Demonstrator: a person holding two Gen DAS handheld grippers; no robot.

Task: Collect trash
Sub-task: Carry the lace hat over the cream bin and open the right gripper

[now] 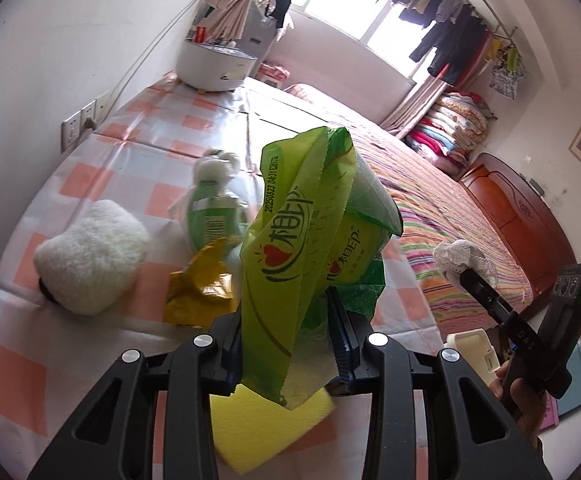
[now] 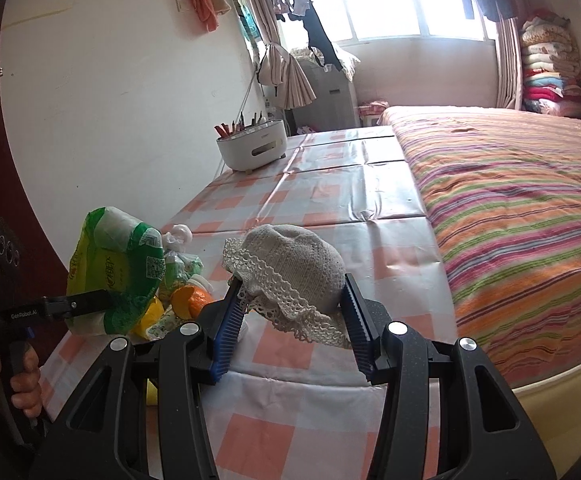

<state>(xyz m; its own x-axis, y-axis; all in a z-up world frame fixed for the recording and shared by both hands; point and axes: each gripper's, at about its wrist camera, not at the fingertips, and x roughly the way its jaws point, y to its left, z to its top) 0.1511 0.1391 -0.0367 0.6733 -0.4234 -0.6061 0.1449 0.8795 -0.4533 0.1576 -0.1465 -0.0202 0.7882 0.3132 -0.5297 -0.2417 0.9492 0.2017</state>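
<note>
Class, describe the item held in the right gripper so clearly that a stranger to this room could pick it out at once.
Find the checked tablecloth beside the striped bed. Above its near end the right gripper is clamped on a small grey knitted hat. Unlike the shiny green wrapper in the left gripper, it is soft wool with a lace brim.

2 wrist cams, close, shared table (image 1: pixel 90 184)

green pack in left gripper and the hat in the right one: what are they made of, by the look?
Green pack: thin glossy plastic film, probably; it creases, shines, and carries print. White tissue-like content shows at its open end.
Hat: knitted yarn, matte, beige-grey, with an openwork lace brim; the stitch texture is visible. Fibre type cannot be told.
</note>
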